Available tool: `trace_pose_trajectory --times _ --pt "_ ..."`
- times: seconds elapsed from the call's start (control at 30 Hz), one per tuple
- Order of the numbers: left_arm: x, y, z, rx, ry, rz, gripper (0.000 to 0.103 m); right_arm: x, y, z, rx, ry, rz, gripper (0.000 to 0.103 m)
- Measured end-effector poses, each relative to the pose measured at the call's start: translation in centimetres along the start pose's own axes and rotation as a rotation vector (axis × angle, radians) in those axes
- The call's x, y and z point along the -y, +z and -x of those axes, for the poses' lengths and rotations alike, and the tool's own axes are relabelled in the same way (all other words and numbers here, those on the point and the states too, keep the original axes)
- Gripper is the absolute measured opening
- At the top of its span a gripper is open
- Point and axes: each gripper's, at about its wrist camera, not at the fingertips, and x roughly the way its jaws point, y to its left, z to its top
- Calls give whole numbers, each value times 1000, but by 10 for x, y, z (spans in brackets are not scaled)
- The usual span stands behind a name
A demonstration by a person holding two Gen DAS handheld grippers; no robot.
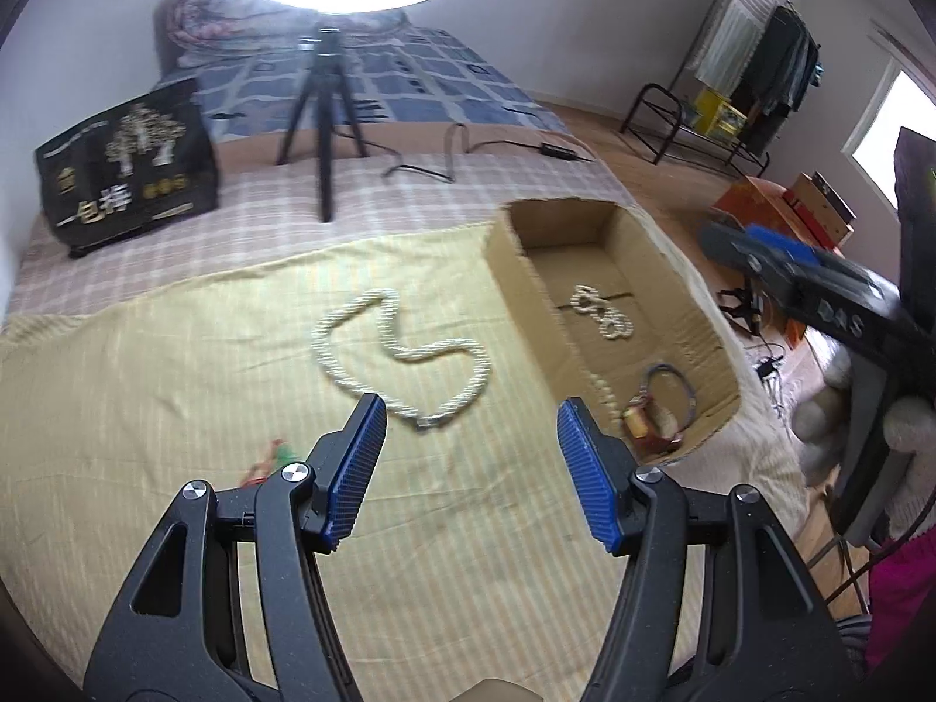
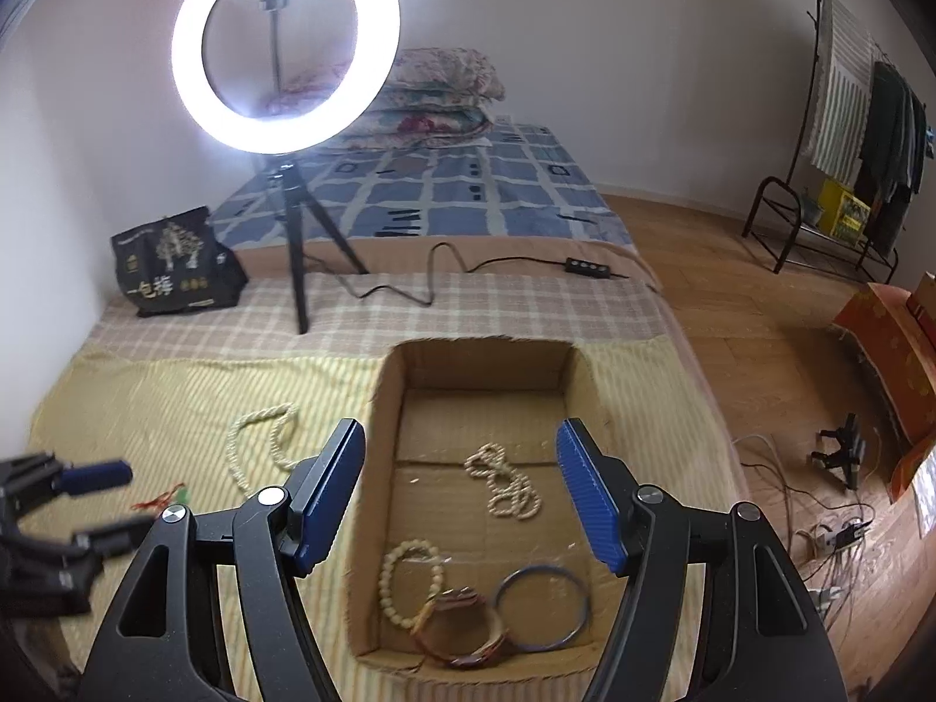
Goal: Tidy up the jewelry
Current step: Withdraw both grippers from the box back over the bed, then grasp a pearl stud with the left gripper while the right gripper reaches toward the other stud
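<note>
A long white pearl necklace [image 1: 403, 351] [image 2: 257, 444] lies looped on the yellow striped cloth, just ahead of my left gripper [image 1: 471, 406] [image 2: 117, 503], which is open and empty. A small red-and-green trinket [image 1: 266, 459] [image 2: 161, 500] lies to its left. My right gripper [image 2: 461, 430] [image 1: 760, 254] hovers open and empty over the cardboard box [image 2: 374, 468] [image 1: 509, 269]. Inside the box are a short pearl strand [image 2: 506, 482] [image 1: 602, 313], a cream bead bracelet [image 2: 409, 585], a brown strap piece [image 2: 468, 626] and a blue bangle [image 2: 541, 605] [image 1: 673, 386].
A lit ring light [image 2: 286, 47] on a black tripod stands behind the box, its cable and controller [image 2: 588, 266] trailing over the checked sheet. A black printed bag [image 2: 175, 260] sits at the back left. The bed's edge drops right of the box to a wooden floor with cables.
</note>
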Motion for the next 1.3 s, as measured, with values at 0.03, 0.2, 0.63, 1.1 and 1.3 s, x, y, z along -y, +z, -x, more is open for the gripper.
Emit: trace_pose_trajectory --times 0.03,0.2,0.63,1.1,1.3 --pt "-7 0 2 6 7 7 63 -3 -3 1 -5 6 2 68" --pt "-43 -7 16 20 21 51 63 -23 -19 6 -20 59 7 69" --pt "-116 -21 16 -25 82 173 62 -120 -62 9 -32 249 271 79" --pt "-137 -41 -12 -140 42 207 41 -184 -101 -46 -206 426 422 42" --pt "-140 -70 -12 -185 29 189 31 -193 -106 -67 -258 463 435 27"
